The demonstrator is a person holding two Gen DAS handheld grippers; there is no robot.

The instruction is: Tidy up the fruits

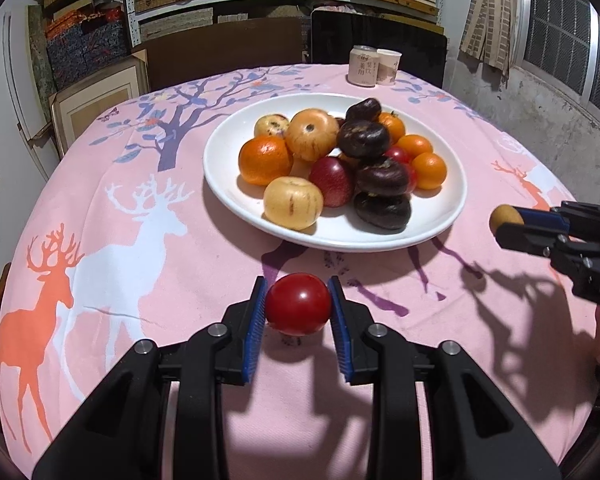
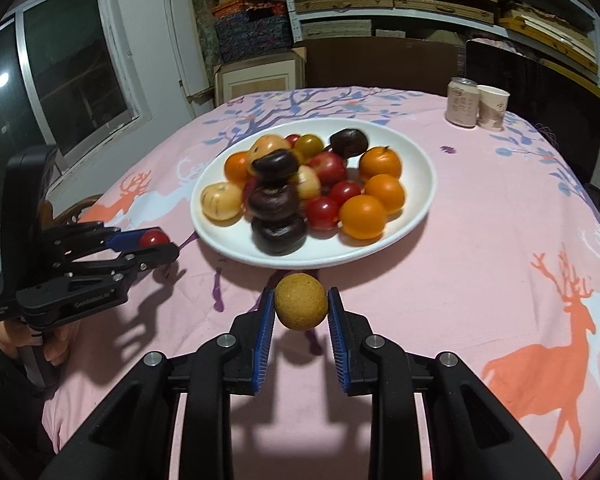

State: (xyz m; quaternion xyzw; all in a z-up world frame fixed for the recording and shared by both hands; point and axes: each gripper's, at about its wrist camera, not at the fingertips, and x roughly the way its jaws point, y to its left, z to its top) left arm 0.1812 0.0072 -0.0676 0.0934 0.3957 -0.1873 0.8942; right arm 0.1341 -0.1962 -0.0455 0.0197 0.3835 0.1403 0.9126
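My left gripper (image 1: 299,306) is shut on a red tomato (image 1: 299,304), held just above the pink cloth in front of the white plate (image 1: 228,184). That plate holds several oranges, yellow fruits, dark purple fruits and red ones. My right gripper (image 2: 301,307) is shut on a small tan round fruit (image 2: 301,301), close to the plate's (image 2: 416,216) near rim. In the right wrist view the left gripper (image 2: 156,242) with the red tomato (image 2: 153,237) hangs at the left. From the left wrist, the right gripper (image 1: 508,226) shows at the right edge with the tan fruit (image 1: 505,218).
A round table under a pink deer-print cloth (image 1: 140,240) carries everything. A can (image 2: 462,102) and a paper cup (image 2: 493,108) stand at the far side. Dark chairs and shelves of boxes sit behind the table. A hand (image 2: 40,344) grips the left tool.
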